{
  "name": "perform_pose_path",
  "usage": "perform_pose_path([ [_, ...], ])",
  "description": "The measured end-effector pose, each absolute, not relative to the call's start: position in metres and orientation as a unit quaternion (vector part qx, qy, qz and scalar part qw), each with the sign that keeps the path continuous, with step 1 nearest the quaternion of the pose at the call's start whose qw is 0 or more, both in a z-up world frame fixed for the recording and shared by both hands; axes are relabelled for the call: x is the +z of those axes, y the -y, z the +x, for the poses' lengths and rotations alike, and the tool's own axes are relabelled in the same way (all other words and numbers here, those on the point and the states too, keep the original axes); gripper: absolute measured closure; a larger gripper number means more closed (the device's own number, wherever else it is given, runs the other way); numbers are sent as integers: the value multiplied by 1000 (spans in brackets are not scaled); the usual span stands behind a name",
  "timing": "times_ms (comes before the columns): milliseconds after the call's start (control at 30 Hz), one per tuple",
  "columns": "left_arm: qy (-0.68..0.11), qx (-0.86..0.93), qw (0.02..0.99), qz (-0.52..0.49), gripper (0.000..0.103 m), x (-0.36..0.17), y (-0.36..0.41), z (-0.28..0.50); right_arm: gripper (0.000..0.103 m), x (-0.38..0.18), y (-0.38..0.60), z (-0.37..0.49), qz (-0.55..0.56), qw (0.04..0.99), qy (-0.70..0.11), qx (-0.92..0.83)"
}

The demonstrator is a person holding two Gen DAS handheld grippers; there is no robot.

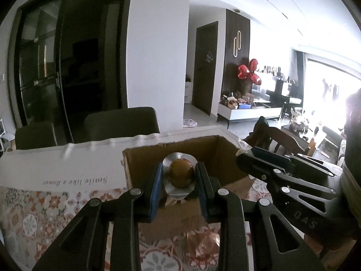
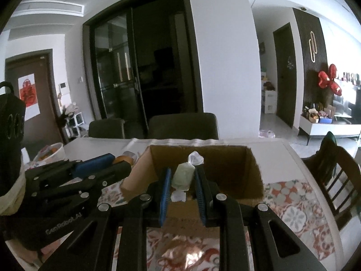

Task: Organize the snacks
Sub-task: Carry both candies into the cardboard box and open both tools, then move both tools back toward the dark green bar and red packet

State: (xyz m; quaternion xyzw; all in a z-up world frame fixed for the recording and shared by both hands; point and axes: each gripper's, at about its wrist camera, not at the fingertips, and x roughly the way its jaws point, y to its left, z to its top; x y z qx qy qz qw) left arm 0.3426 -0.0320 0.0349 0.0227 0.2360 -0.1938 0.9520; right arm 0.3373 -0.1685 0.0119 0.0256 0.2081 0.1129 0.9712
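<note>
- Above the open brown cardboard box (image 1: 180, 155) on the bench, the left gripper (image 1: 179, 176) fingers clamp a round brown foil-backed snack (image 1: 180, 172).
- The right gripper (image 2: 181, 180) fingers clamp a pale green twist-wrapped candy (image 2: 183, 176).
- Step: delivery into the box. Next: advance over the opening, then release.

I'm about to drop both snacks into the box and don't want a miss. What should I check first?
1. Left gripper clamped on the brown sealed snack: ok.
2. Right gripper clamped on the pale green wrapped candy: ok.
3. Cardboard box open on top: ok.
4. Both snacks in front of the opening: ok.
5. Room inside the box: cannot tell.
6. Grippers apart: ok.
</note>
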Motion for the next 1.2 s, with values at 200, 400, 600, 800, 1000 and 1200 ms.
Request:
perform_pose_path([
  [200, -261, -198, 945, 23, 74, 35, 43, 380, 80, 20, 174, 372, 16, 968, -225, 109],
  [400, -299, -196, 934, 15, 73, 25, 46, 411, 80, 16, 179, 401, 0, 963, -249, 99],
  [600, -312, -180, 932, 30, 61, 20, 51, 422, 80, 3, 189, 425, 8, 955, -282, 96],
  [800, -309, -160, 937, 38, 43, 19, 46, 418, 49, 0, 196, 426, 5, 956, -286, 62],
  [1000, -277, -161, 946, 51, 30, 28, 44, 385, 40, 6, 199, 401, 2, 963, -267, 48],
  [1200, -258, -174, 949, 56, 26, 32, 43, 347, 40, 12, 204, 367, 22, 967, -246, 52],
])
